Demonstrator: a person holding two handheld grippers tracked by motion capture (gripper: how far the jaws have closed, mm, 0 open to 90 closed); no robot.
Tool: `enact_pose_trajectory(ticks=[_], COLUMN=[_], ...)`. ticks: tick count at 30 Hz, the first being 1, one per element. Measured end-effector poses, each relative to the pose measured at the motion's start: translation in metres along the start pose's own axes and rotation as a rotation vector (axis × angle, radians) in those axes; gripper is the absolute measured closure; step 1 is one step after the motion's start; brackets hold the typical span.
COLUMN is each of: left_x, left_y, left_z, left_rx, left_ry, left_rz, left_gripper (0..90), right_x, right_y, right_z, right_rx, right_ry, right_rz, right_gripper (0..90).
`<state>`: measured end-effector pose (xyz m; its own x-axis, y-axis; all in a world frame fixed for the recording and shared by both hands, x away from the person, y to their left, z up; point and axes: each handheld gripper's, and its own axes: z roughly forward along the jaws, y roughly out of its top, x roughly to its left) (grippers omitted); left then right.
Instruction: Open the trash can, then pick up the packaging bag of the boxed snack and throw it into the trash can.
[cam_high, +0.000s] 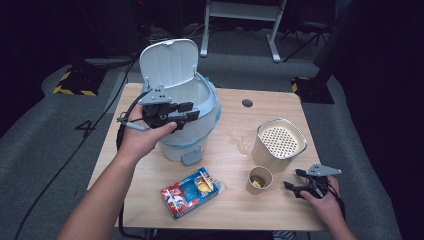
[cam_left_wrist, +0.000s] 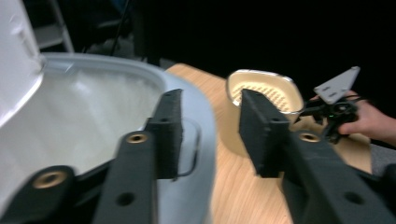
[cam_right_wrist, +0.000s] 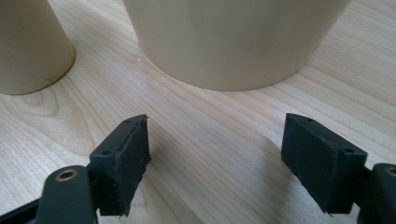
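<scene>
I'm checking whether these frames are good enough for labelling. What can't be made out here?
- Bin floor: high view, hidden by its own wall; blurred in the left gripper view.
- Paper cup contents: high view, too small to identify.
- Packet print: high view, too small to read.
- Strainer tub top: right gripper view, cut off by the upper edge.

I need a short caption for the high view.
Left gripper at the open bin; right gripper near the paper cup.

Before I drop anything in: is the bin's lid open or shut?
Open. The bin's lid stands upright, showing its pale inside.
</scene>
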<state>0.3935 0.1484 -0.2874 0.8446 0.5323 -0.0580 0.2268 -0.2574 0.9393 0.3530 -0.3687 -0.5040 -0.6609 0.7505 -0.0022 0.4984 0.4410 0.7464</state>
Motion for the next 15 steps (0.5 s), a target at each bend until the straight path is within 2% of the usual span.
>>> enact_pose_trajectory(ticks=[4,7,11,15], left_x=[-0.010,-0.015,-0.021,-0.032], left_y=[-0.001,-0.005,-0.016,-0.030], left_z=[-0.011,-0.018,-0.024,-0.028], left_rx=[-0.006,-0.007,0.018,0.046], left_ry=[-0.021,-0.013,-0.006,-0.032], left_rz=[0.017,0.020,0.022,0.035], left_gripper=[53.9,51.2,47.7,46.3], right_x=[0.000,0.000,0.000,0.000], right_y=[0.000,0.000,0.000,0.000], right_z=[0.000,0.000,0.000,0.000], right_rx=[0.000,0.000,0.000,0.000], right_ry=[0.000,0.000,0.000,0.001], right_rz=[0.000,0.000,-0.001,-0.002], right_gripper=[23.5,23.5,23.5,23.5])
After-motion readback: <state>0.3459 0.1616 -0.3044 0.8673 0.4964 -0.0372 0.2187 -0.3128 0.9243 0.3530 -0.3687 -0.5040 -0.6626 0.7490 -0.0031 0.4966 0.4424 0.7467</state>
